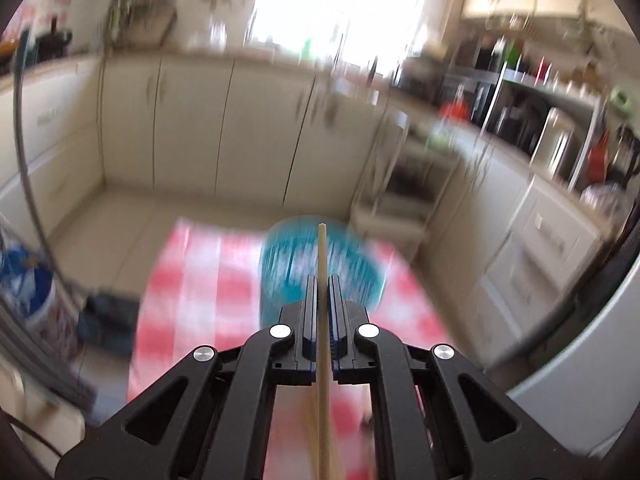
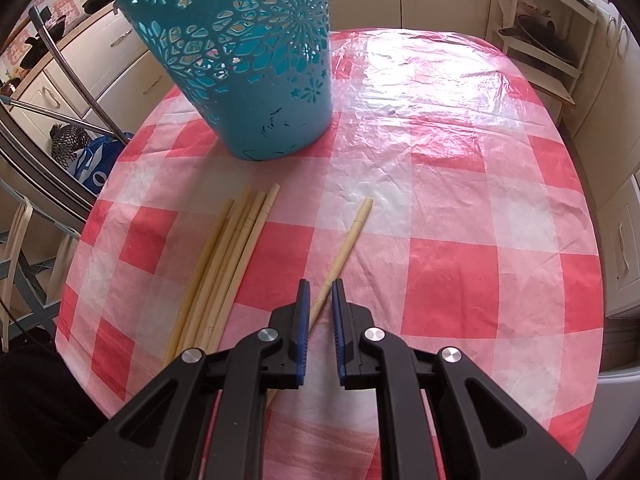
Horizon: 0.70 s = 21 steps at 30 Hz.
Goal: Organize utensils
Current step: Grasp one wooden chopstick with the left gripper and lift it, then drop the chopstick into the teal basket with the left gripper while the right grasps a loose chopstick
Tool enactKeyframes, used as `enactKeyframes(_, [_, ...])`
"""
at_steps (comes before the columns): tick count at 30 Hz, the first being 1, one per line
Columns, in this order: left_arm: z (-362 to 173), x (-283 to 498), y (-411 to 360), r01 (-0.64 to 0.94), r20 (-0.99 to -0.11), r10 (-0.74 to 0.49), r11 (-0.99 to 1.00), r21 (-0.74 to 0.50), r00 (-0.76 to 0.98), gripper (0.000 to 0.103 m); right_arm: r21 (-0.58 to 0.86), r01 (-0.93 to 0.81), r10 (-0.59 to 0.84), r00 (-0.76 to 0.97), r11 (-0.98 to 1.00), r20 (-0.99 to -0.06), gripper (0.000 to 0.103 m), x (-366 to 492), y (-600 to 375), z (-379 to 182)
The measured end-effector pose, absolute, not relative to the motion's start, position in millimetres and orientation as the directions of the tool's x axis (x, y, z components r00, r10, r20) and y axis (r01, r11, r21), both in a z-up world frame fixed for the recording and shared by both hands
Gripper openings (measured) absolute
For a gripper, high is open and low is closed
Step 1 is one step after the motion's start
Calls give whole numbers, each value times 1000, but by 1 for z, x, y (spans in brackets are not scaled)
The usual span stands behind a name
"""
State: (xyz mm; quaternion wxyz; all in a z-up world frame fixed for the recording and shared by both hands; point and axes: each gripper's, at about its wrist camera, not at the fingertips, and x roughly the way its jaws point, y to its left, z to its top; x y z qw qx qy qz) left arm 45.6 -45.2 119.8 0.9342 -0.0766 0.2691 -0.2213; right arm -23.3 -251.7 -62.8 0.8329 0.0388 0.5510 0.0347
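left gripper clamps chopstick; aim tip at 12 o'clock into basket (view blurred) | right gripper open astride lone chopstick; close squarely

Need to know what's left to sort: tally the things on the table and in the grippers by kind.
bundled chopsticks: 5, by visible tips
lone chopstick: 1
held chopstick, in left hand-held gripper: 1
teal basket: 1
Total: 8

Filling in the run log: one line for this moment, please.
left tool shut on chopstick | right tool open over lone chopstick | teal basket upright on checkered tablecloth
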Motion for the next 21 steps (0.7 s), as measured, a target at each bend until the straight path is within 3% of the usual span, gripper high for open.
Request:
enactKeyframes(4, [151, 73, -63, 374, -316, -444, 891, -257, 839, 5, 107, -13, 104, 389, 994, -915, 12, -23, -251, -62])
enactKeyframes(8, [146, 121, -83, 312, -253, -388, 903, -295, 886, 5, 108, -16, 106, 390, 994, -914, 13, -23, -250, -62])
enactKeyframes(14, [99, 171, -102, 219, -332, -316, 929, -297, 889, 5, 124, -22, 123, 390, 992, -913, 13, -23, -252, -62])
enactKeyframes(21, [63, 174, -102, 199, -413, -287, 949, -242, 865, 5, 138, -22, 136, 383, 990, -914, 13, -23, -256, -61])
